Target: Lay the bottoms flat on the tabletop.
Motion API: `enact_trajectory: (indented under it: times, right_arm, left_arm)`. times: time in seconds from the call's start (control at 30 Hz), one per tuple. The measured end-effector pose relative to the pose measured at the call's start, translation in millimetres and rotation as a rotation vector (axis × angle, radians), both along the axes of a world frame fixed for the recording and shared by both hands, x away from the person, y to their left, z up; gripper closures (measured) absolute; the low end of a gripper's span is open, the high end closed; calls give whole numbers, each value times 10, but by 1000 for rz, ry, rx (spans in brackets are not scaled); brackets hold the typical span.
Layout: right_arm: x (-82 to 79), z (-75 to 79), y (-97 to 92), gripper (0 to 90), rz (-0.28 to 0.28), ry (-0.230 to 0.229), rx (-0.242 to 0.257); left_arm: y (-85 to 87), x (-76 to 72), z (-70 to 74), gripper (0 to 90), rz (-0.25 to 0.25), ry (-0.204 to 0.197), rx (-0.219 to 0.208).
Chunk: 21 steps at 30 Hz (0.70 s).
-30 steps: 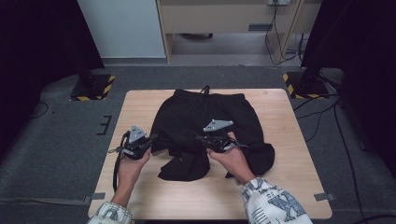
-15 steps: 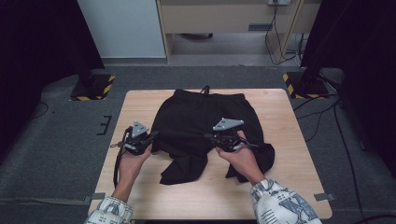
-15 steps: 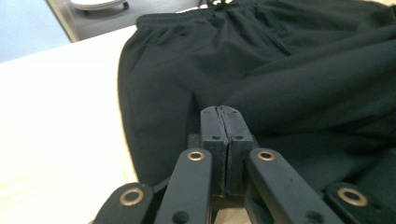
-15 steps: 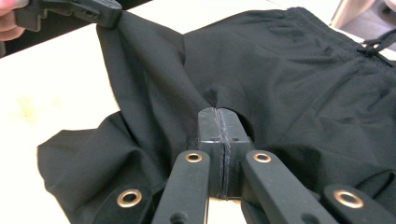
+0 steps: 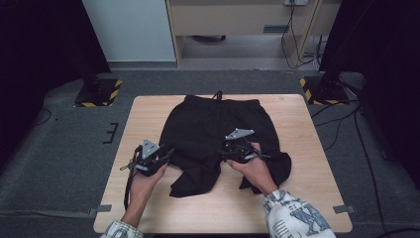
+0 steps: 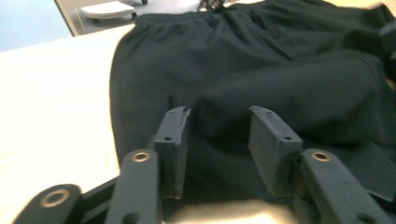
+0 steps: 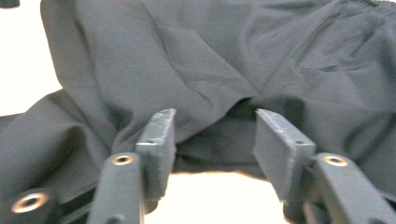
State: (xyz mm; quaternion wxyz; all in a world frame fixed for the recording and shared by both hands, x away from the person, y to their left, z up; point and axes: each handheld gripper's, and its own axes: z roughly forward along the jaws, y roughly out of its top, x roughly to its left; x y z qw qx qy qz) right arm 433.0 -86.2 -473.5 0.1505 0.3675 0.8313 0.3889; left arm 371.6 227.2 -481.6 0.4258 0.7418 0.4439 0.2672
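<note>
High view: black shorts (image 5: 218, 129) lie spread on a light wood table (image 5: 302, 119), waistband and drawstring at the far edge, leg ends bunched and partly folded toward the near side. Left hand-held gripper (image 5: 157, 157) sits at the garment's left edge, about mid-length; right hand-held gripper (image 5: 234, 151) rests over the fabric near the crotch and right leg. Both forearms enter from the near edge in patterned sleeves.

Left gripper view: jaws stand apart w/ a clear gap, nothing pinched. Black cloth (image 6: 243, 70) lies just ahead of and beneath the pads; bare tabletop shows at left. The waistband runs across the top.

Right gripper view: jaws likewise wide apart, gripping nothing. A raised fold of the shorts (image 7: 224, 65) sits right at the tips, w/ a dark pocket of shadow between them where layers overlap; bare table shows below.

Judgement: step in hand looks like taking hold of the cloth at two points to fold or straighten it. To do it well, each jaw pair should straddle a fabric edge or ridge, not flat cloth, & close fully before lifting. Grab both layers on the right side, else the under layer may drag. Lift both sides evenly, approx. together, to keep the crease straight.
</note>
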Motion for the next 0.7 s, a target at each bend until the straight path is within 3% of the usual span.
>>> enact_trajectory:
  times: [0.13, 0.23, 0.3, 0.33, 0.4, 0.43, 0.47, 0.5, 0.6, 0.63, 0.7]
  right_arm:
    - [-155, 33, -104, 448, 10, -31, -1]
    - [-241, 42, -211, 433, 2, -54, -25]
    - [-328, 29, -421, 364, -25, -65, -54]
    - [-328, 29, -421, 364, -25, -65, -54]
    - [-364, -14, -555, 297, -27, -52, -69]
    - [-401, -71, -683, 263, -49, -53, -83]
    - [-401, -71, -683, 263, -49, -53, -83]
    - [-448, -133, -805, 240, -70, -47, -80]
    - [-508, -193, -925, 242, -81, -39, -73]
    - [-573, -257, -1025, 245, -90, -31, -79]
    - [-619, -324, -1113, 246, -101, -12, -69]
  left_arm:
    - [-183, -197, -13, 493, -55, 6, -23]
    - [-262, -228, -4, 439, -73, 1, -31]
    - [-370, -234, -30, 386, -87, 21, -71]
    - [-407, -230, -51, 386, -96, 32, -88]
    - [-528, -213, -134, 372, -126, 47, -49]
    - [-557, -205, -162, 335, -136, 54, -42]
    - [-583, -197, -188, 335, -148, 62, -42]
    - [-640, -175, -260, 315, -166, 82, -13]
    - [-677, -142, -333, 340, -190, 118, -17]
    - [-716, -101, -405, 374, -197, 146, -1]
    - [-733, -71, -451, 435, -195, 152, 24]
